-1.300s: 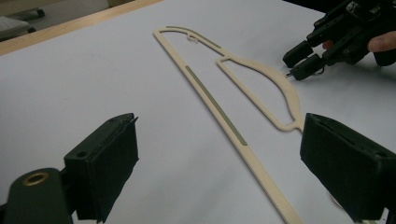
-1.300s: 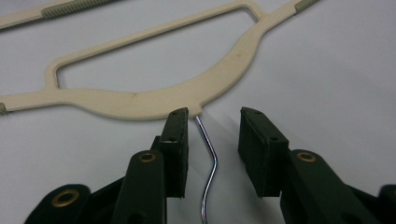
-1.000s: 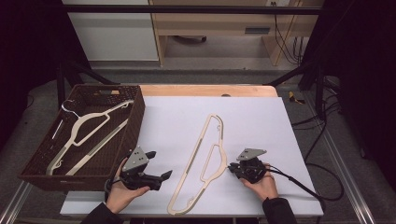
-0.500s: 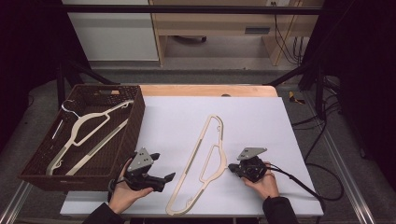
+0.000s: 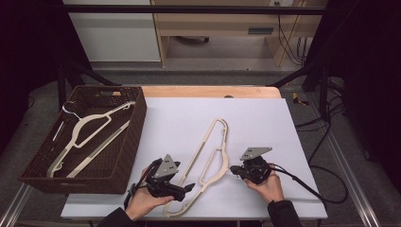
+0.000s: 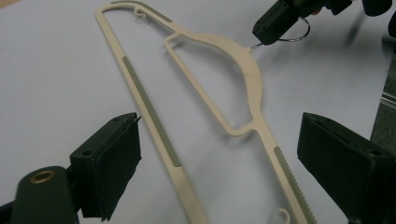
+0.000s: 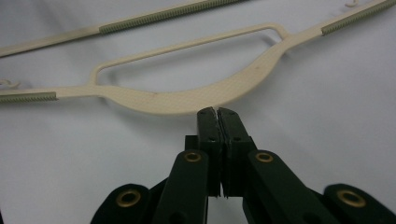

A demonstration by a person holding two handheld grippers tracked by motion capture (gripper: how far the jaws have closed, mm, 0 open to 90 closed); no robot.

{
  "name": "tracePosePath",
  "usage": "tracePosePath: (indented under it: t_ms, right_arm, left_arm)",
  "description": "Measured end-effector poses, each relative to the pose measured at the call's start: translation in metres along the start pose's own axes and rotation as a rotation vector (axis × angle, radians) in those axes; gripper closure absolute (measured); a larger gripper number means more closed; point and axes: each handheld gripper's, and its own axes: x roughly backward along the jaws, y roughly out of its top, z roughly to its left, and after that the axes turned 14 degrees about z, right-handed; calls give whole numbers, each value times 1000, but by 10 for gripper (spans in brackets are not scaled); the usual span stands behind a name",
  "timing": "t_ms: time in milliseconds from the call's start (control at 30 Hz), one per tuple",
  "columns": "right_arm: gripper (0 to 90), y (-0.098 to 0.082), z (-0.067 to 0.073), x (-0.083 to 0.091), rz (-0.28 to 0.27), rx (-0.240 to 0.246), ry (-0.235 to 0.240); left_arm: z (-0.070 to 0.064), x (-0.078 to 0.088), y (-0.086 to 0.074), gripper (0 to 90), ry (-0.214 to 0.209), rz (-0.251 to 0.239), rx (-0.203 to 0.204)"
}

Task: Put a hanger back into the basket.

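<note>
Hanger (image 5: pixel 208 153) lies flat on the table (image 5: pixel 265 123), its wire hook (image 6: pixel 299 35) pinched in the closed right gripper (image 5: pixel 235 170). Left gripper (image 5: pixel 188 188), jaws wide and empty, should be lowered squarely over the near arm before being closed.

Our right gripper (image 7: pixel 218 111) has its two black jaws pressed tight together, tips right at the curved middle of the cream hanger (image 7: pixel 177 100). We cannot tell if anything is pinched between them. The hanger lies flat on the white table (image 7: pixel 327 116), its ribbed grey strips (image 7: pixel 163 16) along the bar and arms.
</note>
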Motion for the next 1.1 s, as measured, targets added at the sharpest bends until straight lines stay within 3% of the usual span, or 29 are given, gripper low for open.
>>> tracePosePath:
  t_ms: [300, 400, 667, 833, 1100]
  right_arm:
    - [893, 5, 5, 7, 6, 12, -1]
    - [894, 5, 6, 9, 7, 2, -1]
    - [893, 5, 7, 11, 3, 4, 1]
    - [894, 5, 8, 12, 5, 2, 5]
    - [893, 6, 9, 13, 4, 8, 4]
  left_arm:
    - [-19, -29, 14, 203, -44, 112, -35]
    - [-23, -34, 18, 242, -51, 122, -50]
    - [-24, -52, 35, 344, -43, 152, -81]
    - [-26, -63, 39, 412, -31, 194, -115]
    - [-24, -76, 41, 582, -37, 237, -125]
